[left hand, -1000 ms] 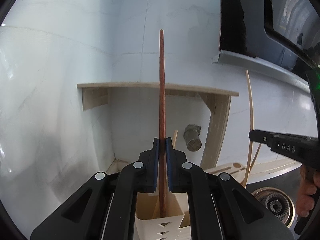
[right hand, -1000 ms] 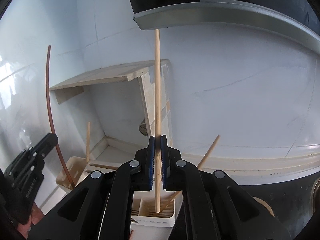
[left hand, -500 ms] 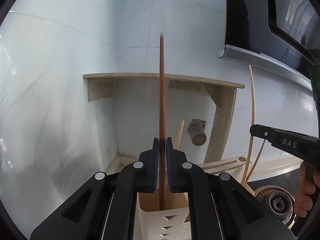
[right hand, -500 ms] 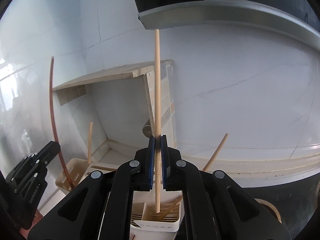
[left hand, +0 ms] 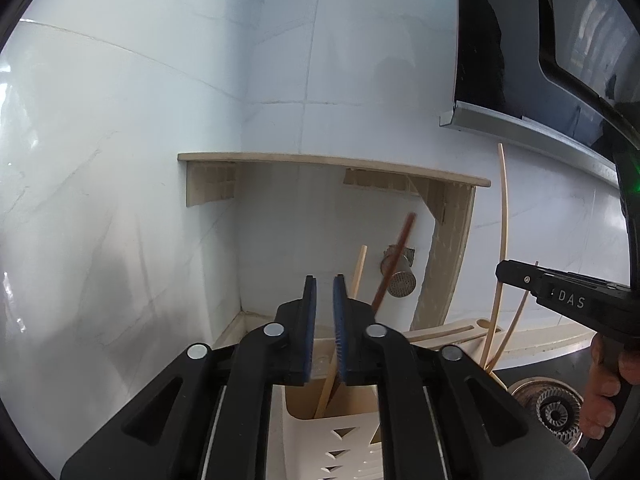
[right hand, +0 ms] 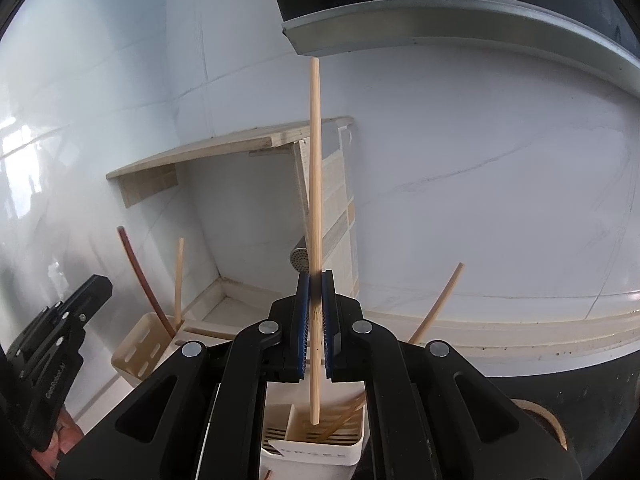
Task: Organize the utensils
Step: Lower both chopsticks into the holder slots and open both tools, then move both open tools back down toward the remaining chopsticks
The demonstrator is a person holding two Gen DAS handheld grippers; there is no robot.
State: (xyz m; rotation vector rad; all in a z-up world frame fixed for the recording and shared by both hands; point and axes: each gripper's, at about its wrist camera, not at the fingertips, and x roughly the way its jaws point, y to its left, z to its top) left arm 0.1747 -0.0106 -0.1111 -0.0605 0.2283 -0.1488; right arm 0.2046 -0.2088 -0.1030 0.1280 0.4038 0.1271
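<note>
The red chopstick (left hand: 394, 262) is blurred, leaning in the left holder (left hand: 344, 440), whose base is cut off. The left gripper (left hand: 324, 312) stands parted, gripping nothing. The right gripper (right hand: 315, 312) clamps a pale chopstick (right hand: 314, 200) above the right holder (right hand: 316, 446). White tiled walls (left hand: 120, 160) meet behind a wooden shelf (left hand: 332, 162).

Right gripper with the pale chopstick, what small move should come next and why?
Probably open the right gripper: the pale chopstick stands upright, its tip already just inside the white holder, so it should drop in. The left gripper is already open.
</note>
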